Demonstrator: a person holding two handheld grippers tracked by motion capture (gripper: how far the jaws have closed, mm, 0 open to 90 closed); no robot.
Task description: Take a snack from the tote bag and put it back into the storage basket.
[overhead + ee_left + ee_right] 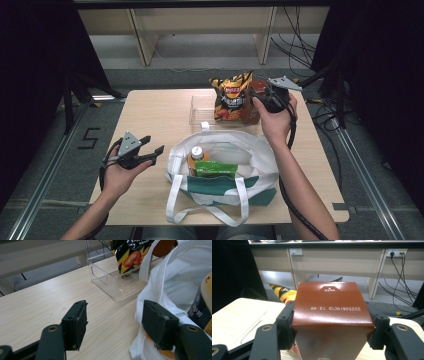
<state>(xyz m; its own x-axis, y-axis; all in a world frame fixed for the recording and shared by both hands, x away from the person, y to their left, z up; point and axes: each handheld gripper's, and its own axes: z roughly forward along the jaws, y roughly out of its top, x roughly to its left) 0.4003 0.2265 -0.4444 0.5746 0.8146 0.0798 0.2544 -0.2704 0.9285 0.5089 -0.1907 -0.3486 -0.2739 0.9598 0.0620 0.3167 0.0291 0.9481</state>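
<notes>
Nearest to me in the high view, at the lower centre of the frame, the white tote bag (220, 170) with green trim sits open on the wooden table (160, 115), its straps trailing toward the bottom edge. Inside its mouth I see a bottle (196, 156) with a pale cap and a green packet (216, 169) lying just beside it.

At the lower left of that view my left gripper (150, 150) is above the table near the bag's left side, its jaws spread wide with nothing between them. In the left gripper view the same gripper (115, 320) shows bare table between its jaws, with the white cloth of the bag at the right-hand jaw; whether cloth and jaw touch, I cannot tell.

Farther up, just above centre, a clear plastic bin (200, 107) stands on the table beyond the bag. A chip bag (231, 97) stands upright at its right end.

At the upper right of centre my right gripper (259, 100) holds the brown carton (252, 107), which stands right beside the chip bag. In the right gripper view the carton (330, 307) sits between the two jaws, both pads pressed to its sides, printed top facing the camera, and the chip bag's corner (283, 293) peeks out at its left.
</notes>
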